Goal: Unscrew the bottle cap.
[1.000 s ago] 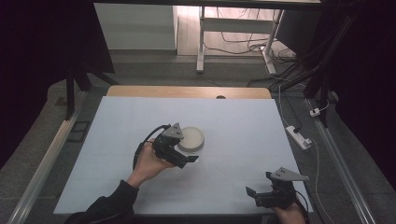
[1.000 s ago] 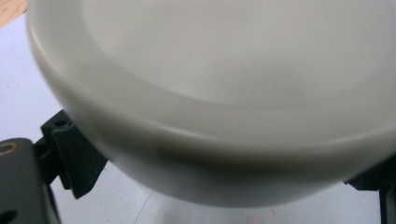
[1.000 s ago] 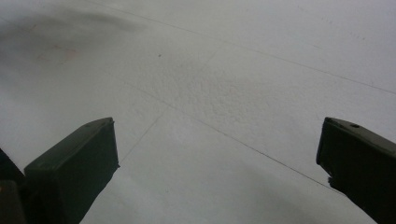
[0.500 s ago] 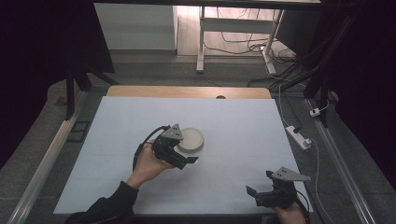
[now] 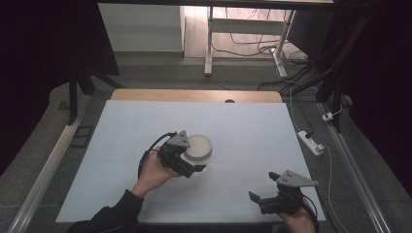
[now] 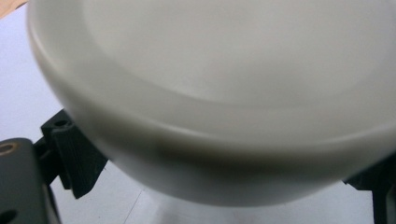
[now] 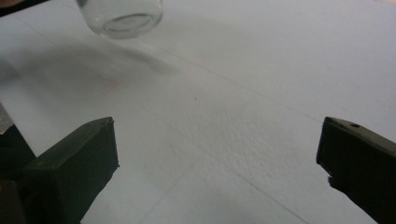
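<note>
Each black tool, left tool [image 5: 187, 162] and right tool [image 5: 272, 194], carries a grey three-cornered plate on top. A black cable loops from the left one. The left forearm wears a dark sleeve [image 5: 114, 216]. Blocky black jaws show small screw holes.

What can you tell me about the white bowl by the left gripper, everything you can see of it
The white bowl is round, shallow and smooth, matte off-white, like plastic or ceramic, with a thick rounded rim. It looks empty and stands upright on the pale blue table, near its middle. The left gripper sits at its near edge; in the left gripper view its black jaws flank the bowl's wall, but whether they press on it cannot be told.
</note>
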`<state>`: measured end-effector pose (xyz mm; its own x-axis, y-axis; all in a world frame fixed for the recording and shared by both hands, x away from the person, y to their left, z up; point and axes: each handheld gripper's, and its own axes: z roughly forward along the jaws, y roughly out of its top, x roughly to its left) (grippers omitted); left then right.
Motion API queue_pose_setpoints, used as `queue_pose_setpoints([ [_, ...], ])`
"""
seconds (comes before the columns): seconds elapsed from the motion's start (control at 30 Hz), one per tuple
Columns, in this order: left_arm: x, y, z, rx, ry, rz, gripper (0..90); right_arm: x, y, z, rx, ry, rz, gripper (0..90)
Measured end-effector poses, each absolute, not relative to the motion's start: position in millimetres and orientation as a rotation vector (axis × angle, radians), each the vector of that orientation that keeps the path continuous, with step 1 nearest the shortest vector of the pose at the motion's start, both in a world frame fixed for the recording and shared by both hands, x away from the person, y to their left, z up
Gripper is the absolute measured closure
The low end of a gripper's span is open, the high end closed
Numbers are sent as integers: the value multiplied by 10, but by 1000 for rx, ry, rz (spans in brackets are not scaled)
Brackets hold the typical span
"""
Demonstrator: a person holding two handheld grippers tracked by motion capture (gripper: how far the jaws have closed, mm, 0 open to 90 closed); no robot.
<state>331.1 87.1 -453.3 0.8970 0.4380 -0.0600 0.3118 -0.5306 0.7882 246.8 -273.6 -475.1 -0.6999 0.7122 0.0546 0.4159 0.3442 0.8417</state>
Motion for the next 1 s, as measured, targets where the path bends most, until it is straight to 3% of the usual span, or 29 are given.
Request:
queue_pose_setpoints([
  [1.0,3255,894,-4564,2181,511,193,76,2748,-2043,-4341,836,2415,1379,0],
])
